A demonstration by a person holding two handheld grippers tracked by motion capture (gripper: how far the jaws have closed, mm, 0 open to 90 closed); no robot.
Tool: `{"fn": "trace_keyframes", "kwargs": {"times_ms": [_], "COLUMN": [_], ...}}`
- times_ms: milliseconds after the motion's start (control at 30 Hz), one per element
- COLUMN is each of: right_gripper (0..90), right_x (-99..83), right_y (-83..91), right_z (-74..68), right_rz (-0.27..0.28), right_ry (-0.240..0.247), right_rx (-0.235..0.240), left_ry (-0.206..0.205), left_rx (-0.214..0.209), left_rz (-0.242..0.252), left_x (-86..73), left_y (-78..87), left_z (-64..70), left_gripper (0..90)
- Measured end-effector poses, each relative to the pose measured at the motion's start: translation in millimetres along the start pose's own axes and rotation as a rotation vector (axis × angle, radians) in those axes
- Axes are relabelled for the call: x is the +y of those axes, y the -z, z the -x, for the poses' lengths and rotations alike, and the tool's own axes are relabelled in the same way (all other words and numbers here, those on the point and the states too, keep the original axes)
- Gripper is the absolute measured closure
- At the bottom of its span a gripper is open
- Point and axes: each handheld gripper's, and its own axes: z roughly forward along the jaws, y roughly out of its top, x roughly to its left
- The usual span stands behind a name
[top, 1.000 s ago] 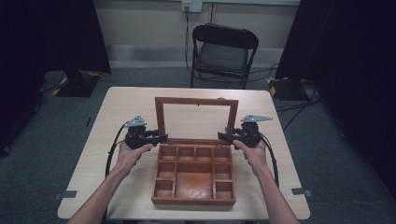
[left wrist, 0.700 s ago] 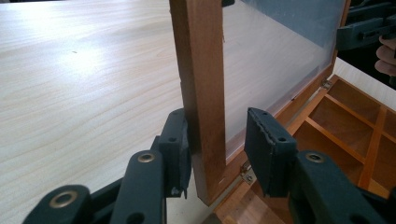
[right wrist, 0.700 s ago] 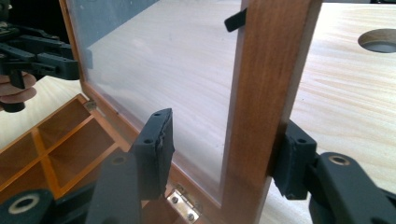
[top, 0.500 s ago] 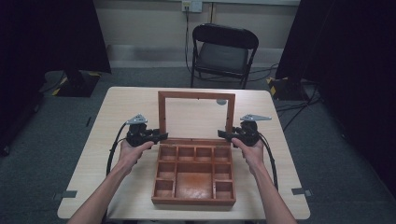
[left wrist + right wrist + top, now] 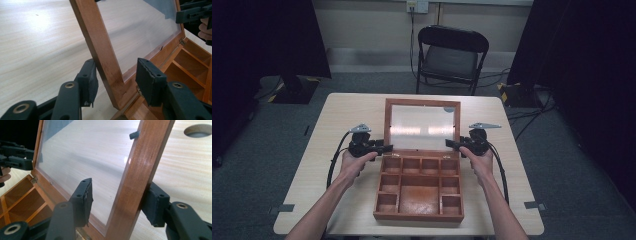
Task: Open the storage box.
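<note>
behind the lid [image 5: 140, 170], a table hole [image 5: 198, 130] shows.

Light wood table [image 5: 342, 125] with an open wooden compartment box [image 5: 419, 192].

Bare forearms, no sleeves; left gripper [image 5: 384, 148] and right gripper [image 5: 451, 144] black, grey three-cornered plates on top, black cables trailing; jaws carry brass-ringed pivots, small screws.
</note>
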Motion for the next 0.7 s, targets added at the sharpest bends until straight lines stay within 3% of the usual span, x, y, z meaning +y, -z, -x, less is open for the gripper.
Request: {"fn": "trace_keyframes", "kwargs": {"times_ms": [500,700], "right_gripper": [33.0,24.4], "right_x": [-3.9,-7.0], "right_y": [-12.9,-17.6], "right_z": [3.0,5.9], "right_rz": [-0.035,-0.056], "right_ry": [-0.042,-0.077], "right_rx": [-0.012,-0.019], "left_ry": [0.051,0.073], "left_rx": [-0.036,-0.056], "left_rz": [-0.023,-0.054], "left_x": [-4.1,-6.9], "left_y": [-8.8,-13.2], "left_z": [-6.8,-8.6], "left_gripper": [42.9,33.2]}}
